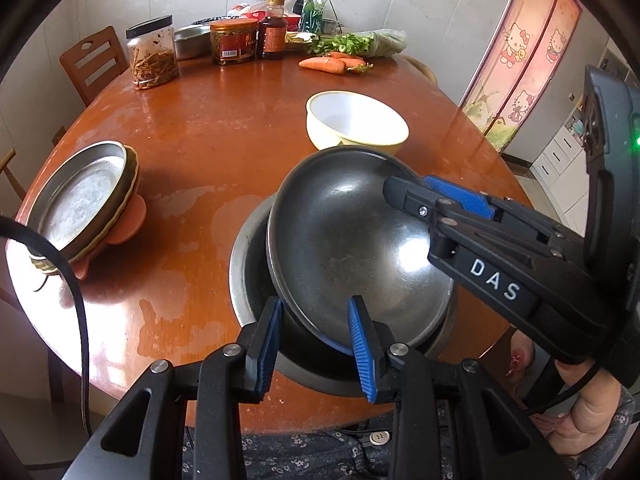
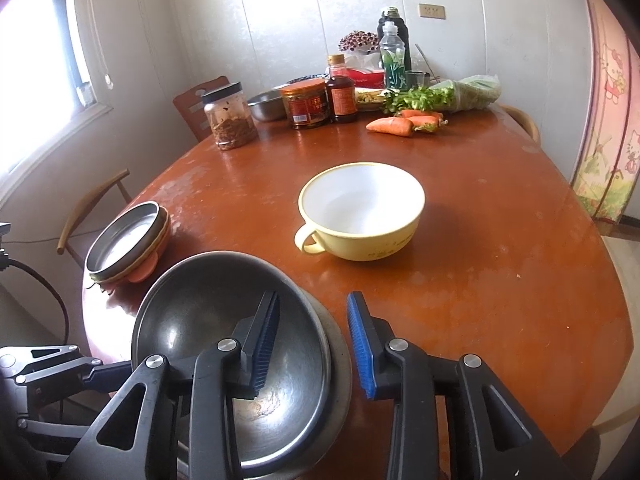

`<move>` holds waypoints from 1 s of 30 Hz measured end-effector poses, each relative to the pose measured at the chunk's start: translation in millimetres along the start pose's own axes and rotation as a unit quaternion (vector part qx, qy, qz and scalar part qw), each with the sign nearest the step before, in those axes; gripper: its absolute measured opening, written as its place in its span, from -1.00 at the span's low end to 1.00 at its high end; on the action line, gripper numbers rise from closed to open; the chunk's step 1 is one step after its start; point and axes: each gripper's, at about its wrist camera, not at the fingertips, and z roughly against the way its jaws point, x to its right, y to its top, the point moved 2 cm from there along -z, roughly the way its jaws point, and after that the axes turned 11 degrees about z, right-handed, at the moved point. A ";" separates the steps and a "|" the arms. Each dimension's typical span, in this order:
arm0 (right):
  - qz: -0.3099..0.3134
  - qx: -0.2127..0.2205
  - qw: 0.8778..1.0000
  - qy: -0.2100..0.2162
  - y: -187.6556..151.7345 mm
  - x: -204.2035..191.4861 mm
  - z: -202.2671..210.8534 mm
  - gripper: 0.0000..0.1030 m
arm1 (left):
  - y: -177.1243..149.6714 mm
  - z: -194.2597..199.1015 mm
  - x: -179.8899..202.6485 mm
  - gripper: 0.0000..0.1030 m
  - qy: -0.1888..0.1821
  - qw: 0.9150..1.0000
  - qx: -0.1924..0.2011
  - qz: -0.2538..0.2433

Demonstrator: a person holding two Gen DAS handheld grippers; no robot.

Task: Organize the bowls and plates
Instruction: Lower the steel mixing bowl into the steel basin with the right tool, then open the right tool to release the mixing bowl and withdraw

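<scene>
Dark steel bowl (image 1: 344, 236) sits tilted inside a larger steel basin (image 1: 256, 280) at the near edge of the round wooden table (image 1: 208, 152); leans with its rim raised on the side away from the basin's near wall. Left gripper (image 1: 316, 344) straddles the dark bowl's near rim, jaws parted, blue pads not pressing the metal; released. Right gripper (image 2: 316, 344) straddles the same bowl's rim on its right side, one pad inside the bowl, the other outside above the basin's edge; jaws likewise apart, nothing clenched. Beyond the basin, a cream cup-shaped bowl (image 2: 360, 212) with a side handle, upright, white inside. Left of the basin and well apart, a stack of shallow dishes (image 1: 84, 208), a metal pan on top, an orange one at the bottom. Far beyond the basin, jars (image 1: 152, 52), sauce bottles (image 1: 273, 28), carrots (image 1: 324, 64), bagged greens (image 1: 360, 42). Near the basin's right, a hand (image 1: 588, 412) around the right gripper's handle.
</scene>
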 end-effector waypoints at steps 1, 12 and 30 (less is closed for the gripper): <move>0.000 0.000 1.000 0.001 -0.2 -0.5 0.0 -0.30 | -0.1 1.0 0.2 -0.34 0.001 1.000 0.001 -0.001; 0.000 0.002 1.000 0.012 -2.4 -3.3 6.5 -0.06 | -2.8 9.8 4.0 -0.25 0.026 0.999 0.026 -0.019; -0.013 0.043 0.999 0.011 -6.2 3.1 42.9 0.26 | -5.5 36.1 17.6 -0.13 0.043 0.996 0.067 -0.030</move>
